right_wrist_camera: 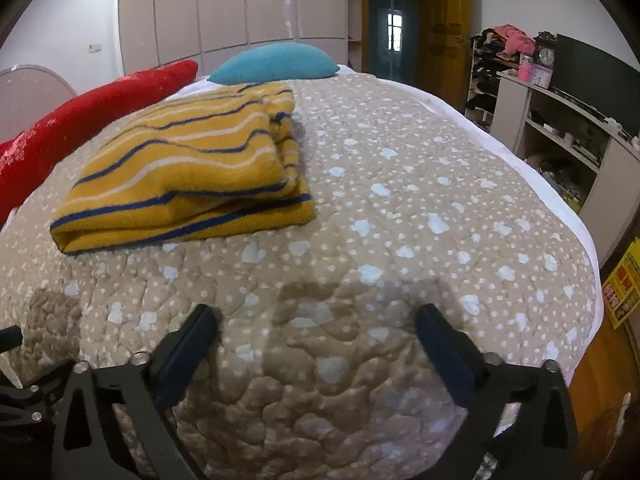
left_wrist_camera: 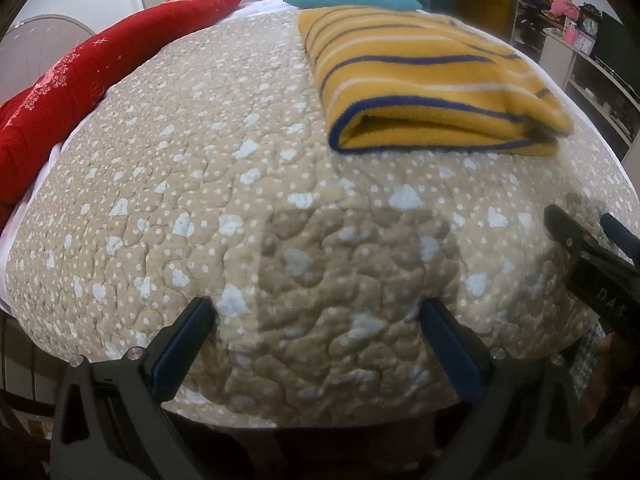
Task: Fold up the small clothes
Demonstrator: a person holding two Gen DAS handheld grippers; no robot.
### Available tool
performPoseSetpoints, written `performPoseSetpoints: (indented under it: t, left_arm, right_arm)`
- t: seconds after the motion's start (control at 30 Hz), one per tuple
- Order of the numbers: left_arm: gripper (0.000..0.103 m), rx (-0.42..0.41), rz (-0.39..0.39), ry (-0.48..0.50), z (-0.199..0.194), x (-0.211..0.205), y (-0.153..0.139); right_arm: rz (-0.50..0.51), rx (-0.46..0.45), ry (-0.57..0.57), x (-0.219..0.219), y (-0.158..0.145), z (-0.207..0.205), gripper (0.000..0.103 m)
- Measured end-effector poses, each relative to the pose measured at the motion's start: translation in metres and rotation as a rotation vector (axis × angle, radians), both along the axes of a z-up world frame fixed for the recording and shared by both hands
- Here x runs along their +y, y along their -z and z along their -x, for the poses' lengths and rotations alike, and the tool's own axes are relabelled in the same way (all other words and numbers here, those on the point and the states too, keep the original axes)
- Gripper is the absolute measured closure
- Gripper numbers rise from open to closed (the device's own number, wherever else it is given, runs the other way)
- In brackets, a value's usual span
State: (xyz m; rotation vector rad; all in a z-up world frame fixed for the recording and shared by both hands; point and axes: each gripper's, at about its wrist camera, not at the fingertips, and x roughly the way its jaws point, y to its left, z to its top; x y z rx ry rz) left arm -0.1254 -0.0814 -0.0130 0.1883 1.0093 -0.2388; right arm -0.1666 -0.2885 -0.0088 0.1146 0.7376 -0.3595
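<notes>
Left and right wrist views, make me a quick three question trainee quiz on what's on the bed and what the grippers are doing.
1. True or false: the striped yellow cloth lies folded on the quilt.
2. Which gripper holds fabric between its fingers? A) left gripper B) right gripper C) neither
3. Fill in: the pillow beyond the cloth is ____ in colour.

Key: 1 true. 2 C, both are open over bare quilt, short of the cloth. 3 teal.
</notes>
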Motion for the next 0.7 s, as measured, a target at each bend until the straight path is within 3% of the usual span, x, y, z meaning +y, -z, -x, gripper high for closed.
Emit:
performPoseSetpoints:
  t: [0.7]
  left_arm:
    - [0.0,-0.004,0.001,-0.003,0.0039,-0.0032,-0.0002]
  right_arm:
    - [0.043,-0.026,0.024,0.0076,0.0057,0.0043,0.001]
